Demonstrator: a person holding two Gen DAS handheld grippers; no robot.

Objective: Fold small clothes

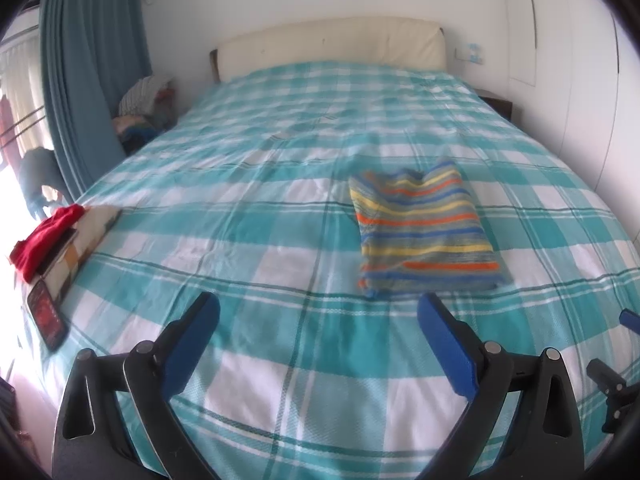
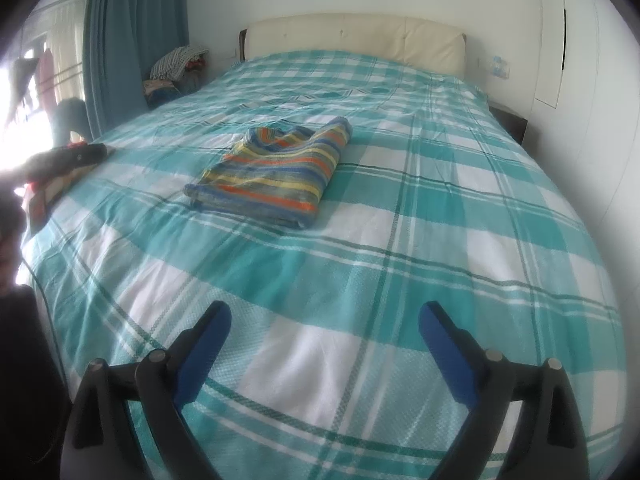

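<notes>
Both tongs, left point(image 1: 318, 310) and right point(image 2: 325, 320), gape above the folded striped shirt point(image 1: 424, 230) (on the bed).

Pretty bright daylight overall, pouring in from the window point(image 1: 16, 92) at far left and blowing out to pure white glare there in both views, worst along the left edge of the right wrist view point(image 2: 12, 128). Soft, flat light across the plaid bedspread point(image 1: 280, 240) with hardly any shadows, just a faint one under the folded striped shirt point(image 1: 424, 232), plus slight motion blur smearing the checks and the shirt's edges. Heavy fisheye bending at the borders too: curved walls, black vignette in the corners, and mushy, out-of-focus stuff at mid left of the right wrist view.
</notes>
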